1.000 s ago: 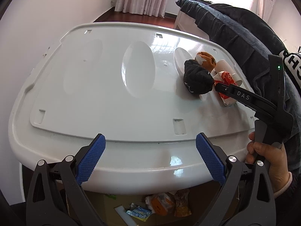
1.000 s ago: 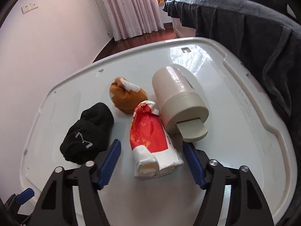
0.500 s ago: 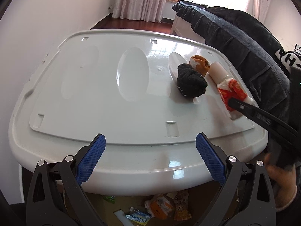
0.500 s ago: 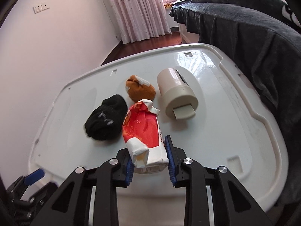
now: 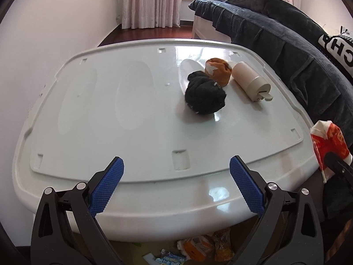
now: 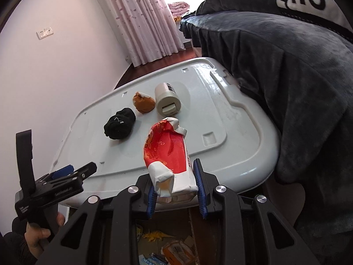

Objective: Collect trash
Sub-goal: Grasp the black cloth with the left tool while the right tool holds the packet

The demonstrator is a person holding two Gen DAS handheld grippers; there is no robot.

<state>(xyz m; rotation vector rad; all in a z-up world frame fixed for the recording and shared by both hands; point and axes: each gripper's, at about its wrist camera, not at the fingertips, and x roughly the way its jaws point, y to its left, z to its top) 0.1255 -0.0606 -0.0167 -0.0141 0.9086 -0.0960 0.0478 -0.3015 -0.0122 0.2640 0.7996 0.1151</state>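
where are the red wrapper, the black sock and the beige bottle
red wrapper (image 6: 165, 152): right wrist view, red middle panel
black sock (image 5: 205, 96): left wrist view, centre of bundle
beige bottle (image 5: 248, 79): left wrist view, side of body

A crumpled red-and-white wrapper (image 6: 168, 154) is pinched at its near end in the right gripper (image 6: 176, 190), held lifted above the near right edge of the white table (image 6: 220, 119).
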